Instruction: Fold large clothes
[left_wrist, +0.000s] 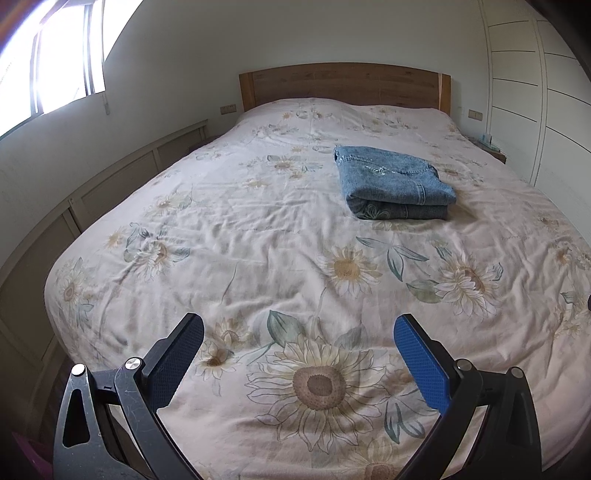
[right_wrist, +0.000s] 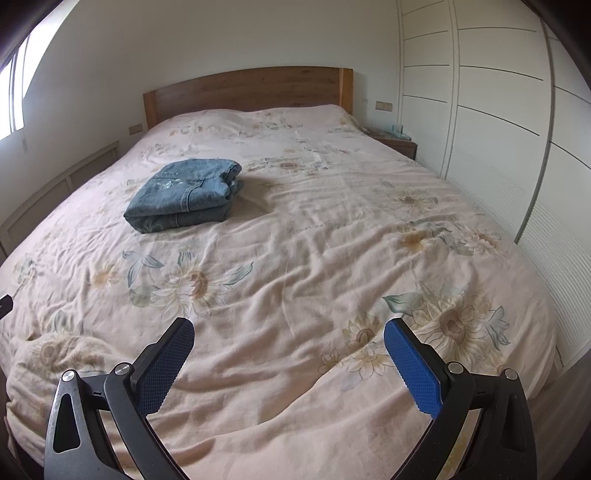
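Note:
A pair of blue jeans lies folded into a compact stack on the sunflower-print bedspread, toward the far right of the bed. It also shows in the right wrist view, at the far left. My left gripper is open and empty above the near end of the bed, well short of the jeans. My right gripper is open and empty above the near end of the bedspread, also far from the jeans.
A wooden headboard stands at the far end. A window and low wall panels are on the left. White wardrobe doors run along the right. A bedside table stands beside the headboard.

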